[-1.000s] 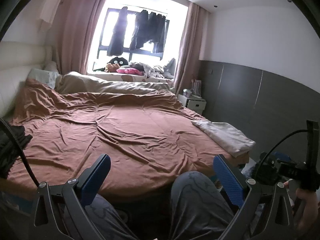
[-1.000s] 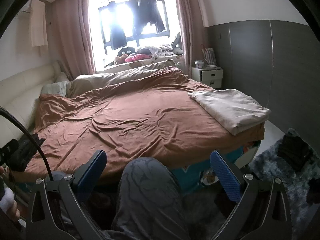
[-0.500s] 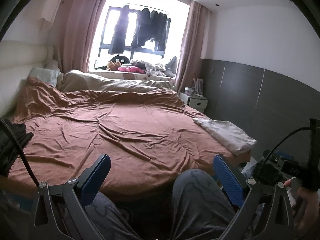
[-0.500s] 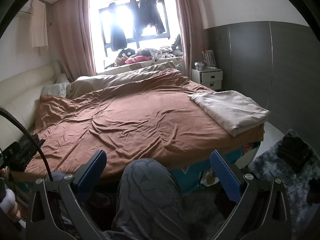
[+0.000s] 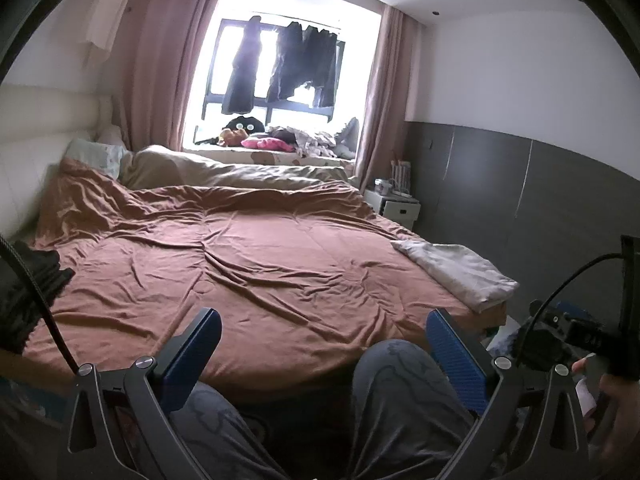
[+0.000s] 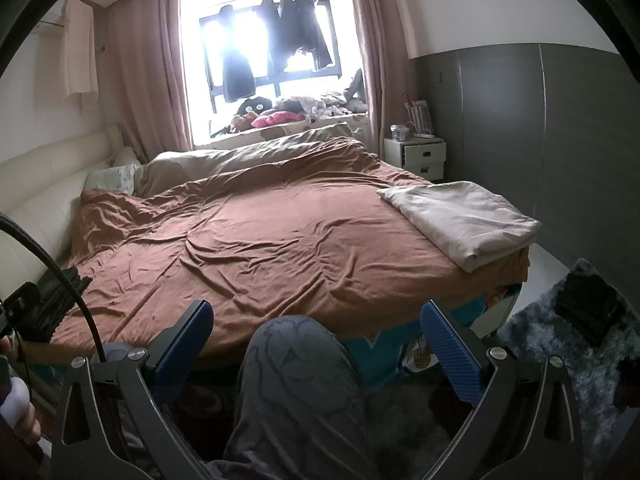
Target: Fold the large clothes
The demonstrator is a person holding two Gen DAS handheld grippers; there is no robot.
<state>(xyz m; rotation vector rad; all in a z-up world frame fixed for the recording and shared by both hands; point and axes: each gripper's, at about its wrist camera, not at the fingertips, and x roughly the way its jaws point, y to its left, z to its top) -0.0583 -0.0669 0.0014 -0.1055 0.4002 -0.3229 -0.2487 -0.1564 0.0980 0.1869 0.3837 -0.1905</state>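
A folded beige cloth (image 5: 460, 270) (image 6: 460, 220) lies on the right corner of a bed covered by a wrinkled brown duvet (image 5: 260, 264) (image 6: 260, 240). A dark crumpled garment (image 5: 28, 284) (image 6: 56, 300) sits at the bed's left edge. My left gripper (image 5: 324, 344) is open, held before the bed's foot over the person's knees (image 5: 400, 380), holding nothing. My right gripper (image 6: 316, 336) is open too, above one knee (image 6: 296, 360), with nothing between its fingers. In the left wrist view the right gripper's body (image 5: 580, 332) and a hand show at the right edge.
A white nightstand (image 6: 416, 156) stands by the grey wall panel past the bed's far right corner. Clothes hang in the window (image 5: 280, 68), and toys and laundry cover the sill. A grey shaggy rug (image 6: 580, 320) with a dark item lies on the floor, right.
Both cameras have drifted slightly, so the bed sits a little lower and further back in view. Both grippers stay open, and nothing on the bed has moved.
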